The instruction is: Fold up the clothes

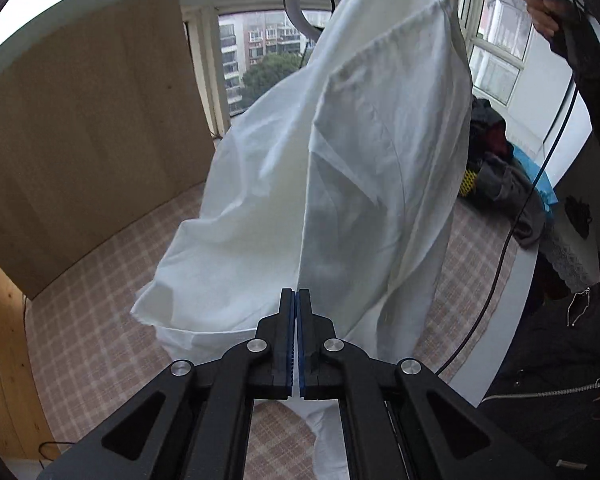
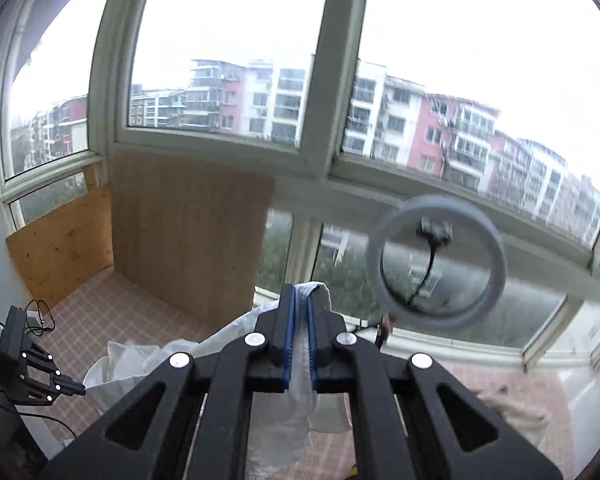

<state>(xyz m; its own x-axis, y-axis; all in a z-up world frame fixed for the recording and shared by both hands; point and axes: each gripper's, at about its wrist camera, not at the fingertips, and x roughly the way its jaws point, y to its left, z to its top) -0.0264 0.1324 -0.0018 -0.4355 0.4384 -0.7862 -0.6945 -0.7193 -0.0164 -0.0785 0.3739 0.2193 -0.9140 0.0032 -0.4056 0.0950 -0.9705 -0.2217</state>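
1. While the white shirt [image 1: 340, 168] hung in the air above the checked tablecloth [image 1: 100, 300], the left gripper [image 1: 297, 300] was clenched on a thin edge low on it.
2. High up, the right gripper [image 2: 300, 300] pinched a bunched wad of the same fabric.
3. Sagging folds between both grips might have landed crumpled on the cloth.
4. That thin left-hand hold could probably have slipped under tension.
5. A ring light [image 2: 436, 264] near the raised gripper risked a knock.

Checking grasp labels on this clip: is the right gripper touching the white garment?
Touching. The right wrist view shows the white garment bunched between the closed blue pads of the right gripper, with cloth poking out past the fingertips.
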